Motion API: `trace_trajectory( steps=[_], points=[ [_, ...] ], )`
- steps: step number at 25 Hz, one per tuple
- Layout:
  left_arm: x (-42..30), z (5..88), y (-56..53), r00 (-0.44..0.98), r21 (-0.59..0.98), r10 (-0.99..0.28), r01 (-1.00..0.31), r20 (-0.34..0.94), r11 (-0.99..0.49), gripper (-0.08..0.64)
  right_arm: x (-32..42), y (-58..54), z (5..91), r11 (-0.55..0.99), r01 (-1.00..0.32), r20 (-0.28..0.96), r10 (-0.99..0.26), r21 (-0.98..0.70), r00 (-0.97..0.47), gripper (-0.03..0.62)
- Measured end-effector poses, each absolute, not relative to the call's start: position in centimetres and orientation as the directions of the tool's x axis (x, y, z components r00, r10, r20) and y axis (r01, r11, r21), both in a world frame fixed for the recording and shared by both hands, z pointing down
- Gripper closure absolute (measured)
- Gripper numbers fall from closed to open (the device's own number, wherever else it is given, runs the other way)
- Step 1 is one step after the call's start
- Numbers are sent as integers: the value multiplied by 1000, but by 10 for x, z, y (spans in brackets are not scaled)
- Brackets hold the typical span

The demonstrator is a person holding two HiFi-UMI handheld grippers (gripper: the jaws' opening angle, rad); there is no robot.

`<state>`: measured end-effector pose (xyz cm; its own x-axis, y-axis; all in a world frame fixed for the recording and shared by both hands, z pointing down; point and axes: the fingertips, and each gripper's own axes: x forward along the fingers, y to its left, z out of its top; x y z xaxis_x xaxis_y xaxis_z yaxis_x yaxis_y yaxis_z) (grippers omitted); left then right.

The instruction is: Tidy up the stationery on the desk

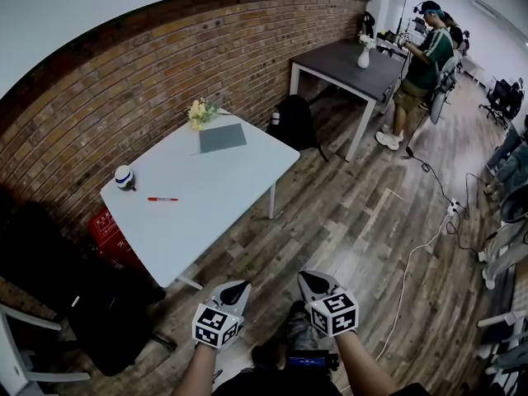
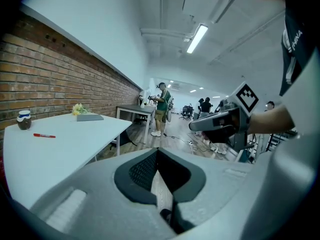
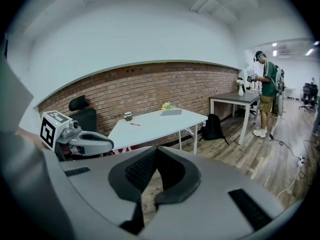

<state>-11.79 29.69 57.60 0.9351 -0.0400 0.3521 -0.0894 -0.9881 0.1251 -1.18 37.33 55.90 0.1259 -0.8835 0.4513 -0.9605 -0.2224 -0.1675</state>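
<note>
A white desk [image 1: 206,213] stands by the brick wall, some way ahead of me. On it lie a red pen [image 1: 162,199], a small round jar [image 1: 124,177], a grey notebook [image 1: 223,138] and yellow flowers [image 1: 200,112]. My left gripper [image 1: 240,287] and right gripper [image 1: 305,278] hang side by side over the wooden floor, short of the desk, both shut and empty. In the left gripper view the pen [image 2: 44,135] and jar [image 2: 23,119] sit far left. The right gripper view shows the pen [image 3: 135,124], the jar [image 3: 128,116] and the notebook [image 3: 171,112] on the desk straight ahead.
A black office chair [image 1: 99,304] stands left of the desk, with a red box [image 1: 107,229] beneath the desk's edge. A black backpack [image 1: 293,120] leans by a dark table [image 1: 338,60] bearing a white vase [image 1: 364,58]. A person [image 1: 421,73] stands there. Cables [image 1: 429,221] trail over the floor.
</note>
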Motion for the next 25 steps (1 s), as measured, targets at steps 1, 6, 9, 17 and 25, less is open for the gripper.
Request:
trace_trajectory(
  steps=[1,6,9,17,25],
  points=[
    [-112,577,292,935,124,-46,-95,351,-988,554,-6,368,560,-216,-962,450,-885,-169,120,583],
    [-79,574,263,929,117,-94,-144,358,-983,554,31,329,557,-163,-971,442,-894,-175,70,583],
    [-57,570,246,922,114,-132,-185,363,-976,554,58,307,550,-125,-976,435,-900,-179,35,583],
    [-2,561,206,893,101,-264,-320,364,-942,554,126,260,543,-1,-984,435,-897,-179,-78,583],
    [19,567,188,841,90,-375,-440,390,-893,554,171,236,554,94,-978,446,-879,-188,-170,583]
  ],
)
